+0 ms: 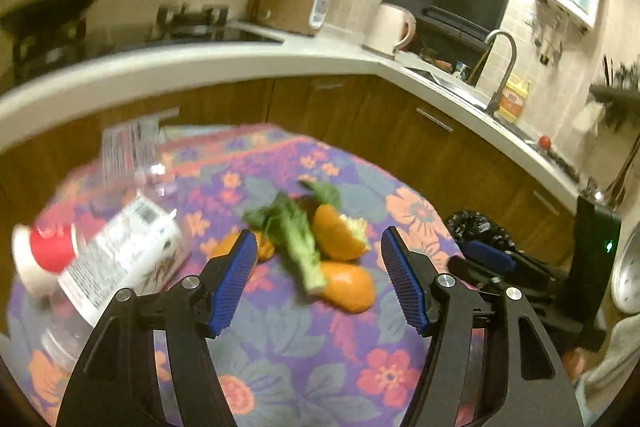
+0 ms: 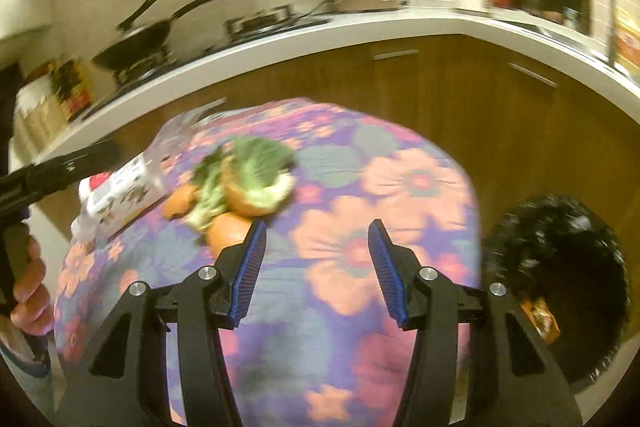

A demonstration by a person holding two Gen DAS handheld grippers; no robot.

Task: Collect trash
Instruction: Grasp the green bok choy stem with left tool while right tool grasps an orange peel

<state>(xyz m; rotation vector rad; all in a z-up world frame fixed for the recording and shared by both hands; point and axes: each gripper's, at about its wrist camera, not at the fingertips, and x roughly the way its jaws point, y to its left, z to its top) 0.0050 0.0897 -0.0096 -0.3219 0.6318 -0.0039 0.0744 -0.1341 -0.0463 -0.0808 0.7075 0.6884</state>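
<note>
A pile of trash lies on the flowered tablecloth [image 1: 304, 355]: orange peels [image 1: 347, 285], a green vegetable scrap [image 1: 300, 239] and a plastic bottle [image 1: 116, 259] with a red and white cap. My left gripper [image 1: 319, 279] is open and empty, its jaws on either side of the peels, just above them. My right gripper [image 2: 317, 269] is open and empty over the cloth [image 2: 340, 347], to the right of the peels [image 2: 256, 199] and the greens [image 2: 256, 159]. A bin lined with a black bag [image 2: 556, 267] stands right of the table, with an orange wrapper [image 2: 542, 319] in it.
A white kitchen counter [image 1: 200, 63] with wooden cabinets runs behind the table, bearing a stove, a pan [image 2: 140, 39], a rice cooker [image 1: 296, 3], a kettle [image 1: 390, 27] and a sink tap [image 1: 504, 67]. The bin also shows in the left wrist view [image 1: 476, 227].
</note>
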